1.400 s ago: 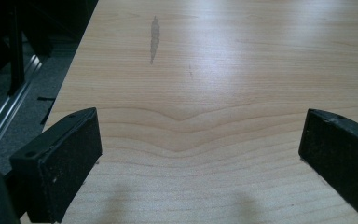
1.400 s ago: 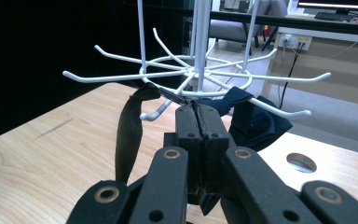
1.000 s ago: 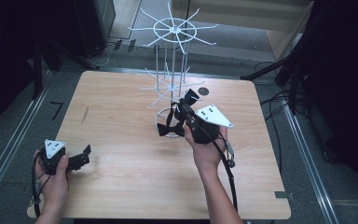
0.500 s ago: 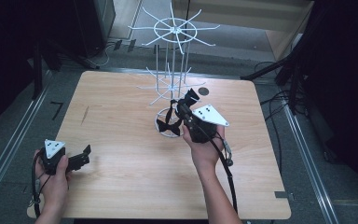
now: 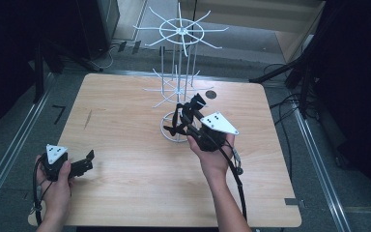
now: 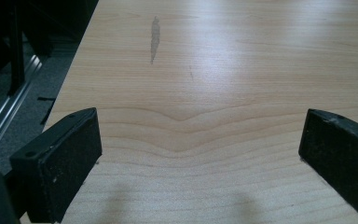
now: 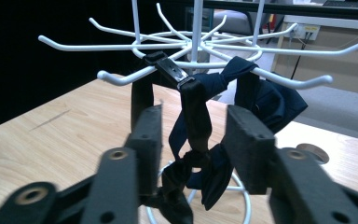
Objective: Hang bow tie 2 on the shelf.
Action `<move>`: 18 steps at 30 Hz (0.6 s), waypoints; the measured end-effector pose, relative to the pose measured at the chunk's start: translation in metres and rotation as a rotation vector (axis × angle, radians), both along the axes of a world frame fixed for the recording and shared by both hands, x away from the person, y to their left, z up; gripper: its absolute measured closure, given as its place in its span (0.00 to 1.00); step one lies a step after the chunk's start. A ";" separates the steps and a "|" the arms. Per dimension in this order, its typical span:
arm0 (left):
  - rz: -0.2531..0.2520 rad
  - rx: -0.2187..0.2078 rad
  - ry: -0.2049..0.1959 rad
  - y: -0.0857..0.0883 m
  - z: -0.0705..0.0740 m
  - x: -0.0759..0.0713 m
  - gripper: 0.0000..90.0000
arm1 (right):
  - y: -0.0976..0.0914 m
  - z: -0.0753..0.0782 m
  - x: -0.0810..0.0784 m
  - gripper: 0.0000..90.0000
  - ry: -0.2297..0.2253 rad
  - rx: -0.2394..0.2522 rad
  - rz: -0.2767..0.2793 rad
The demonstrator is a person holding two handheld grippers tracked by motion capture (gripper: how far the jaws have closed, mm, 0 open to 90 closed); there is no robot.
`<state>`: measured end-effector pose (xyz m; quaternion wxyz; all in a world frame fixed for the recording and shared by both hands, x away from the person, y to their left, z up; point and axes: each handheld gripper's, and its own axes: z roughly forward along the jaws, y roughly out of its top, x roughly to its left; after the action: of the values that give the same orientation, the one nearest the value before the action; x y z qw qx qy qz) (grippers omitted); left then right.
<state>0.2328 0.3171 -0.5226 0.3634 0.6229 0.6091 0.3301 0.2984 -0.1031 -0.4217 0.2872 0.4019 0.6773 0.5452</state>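
The step in hand looks like hanging a dark navy fabric bow tie with a black strap and clasp (image 7: 200,116) on the lower tier of the white wire spinner rack (image 5: 179,34), which stands at upper centre of the light wooden table (image 5: 125,193).

In the right gripper view the strap is looped over one white wire prong (image 7: 121,77) at centre frame, w/ the clasp sitting right on the prong and the knotted bow dangling below, above the rack's ring base.

The right gripper (image 7: 193,140) has just been opening: jaws stand partway apart, the strap hangs between them, but the pads don't seem to press on it, so I judge it released, nothing held.

The left gripper (image 6: 196,135), at lower left of the high view, has its jaws spread wide over bare tabletop, holding nothing.

To finish well:
- Open a bit more before backing out, so neither pad drags the strap.
- Pull straight back toward bottom of frame, along the jaws' own line. No sideways sweep, since the prongs either side sit close and the rack prob. spins or tips easily.
- Check the loop sits inboard of the upturned prong tip; if it's near the tip, a snag on exit could flick it off.
- Left stays parked, or can steady the rack base if it wobbles.
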 end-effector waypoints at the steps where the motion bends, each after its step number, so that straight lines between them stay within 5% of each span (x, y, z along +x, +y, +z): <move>1: 0.000 0.000 0.000 0.000 0.000 0.000 0.00 | -0.002 -0.001 -0.001 0.59 -0.005 0.004 0.006; 18: 0.000 -0.005 -0.002 0.000 0.000 0.000 0.00 | -0.018 -0.008 -0.007 0.19 0.044 0.028 0.024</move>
<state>0.2331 0.3173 -0.5228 0.3657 0.6217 0.6095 0.3290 0.2915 -0.1206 -0.4293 0.2600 0.4097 0.6806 0.5490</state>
